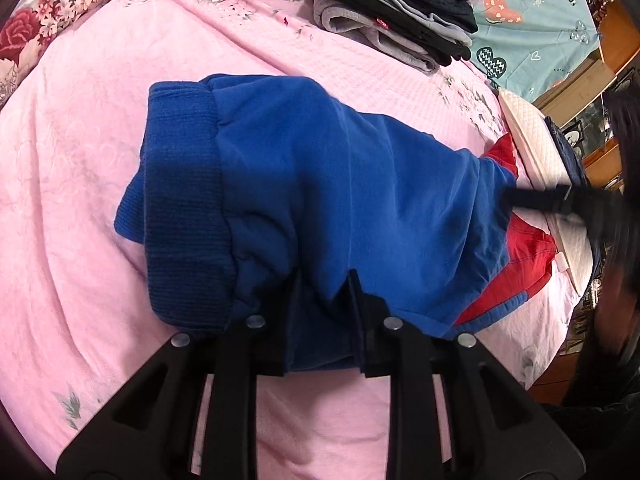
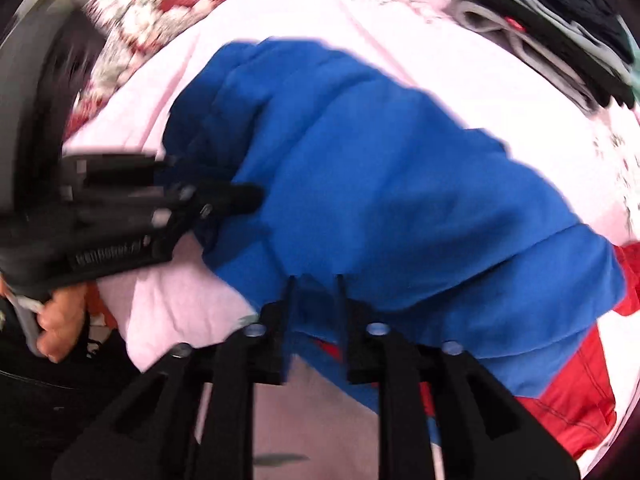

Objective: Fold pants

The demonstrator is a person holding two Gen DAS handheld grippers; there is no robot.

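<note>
Blue pants (image 1: 320, 180) with red panels (image 1: 528, 256) lie folded over on the pink bedsheet (image 1: 80, 200), ribbed cuff at the left. My left gripper (image 1: 324, 276) is shut on the near blue edge, and a fold of cloth runs down between its fingers. In the right wrist view its fingers (image 2: 240, 196) reach in from the left onto the pants (image 2: 400, 180). My right gripper (image 2: 315, 280) stands over the near edge of the blue cloth; its jaws are parted, with loose cloth between them. One of its fingers (image 1: 528, 198) shows blurred at the pants' right end.
A stack of folded black and grey clothes (image 1: 400, 12) sits at the back of the bed. A floral quilt (image 1: 60, 0) lies far left, a teal blanket (image 1: 532, 20) far right, beside a white pillow (image 1: 532, 136). A person's hand (image 2: 60, 320) holds the left gripper.
</note>
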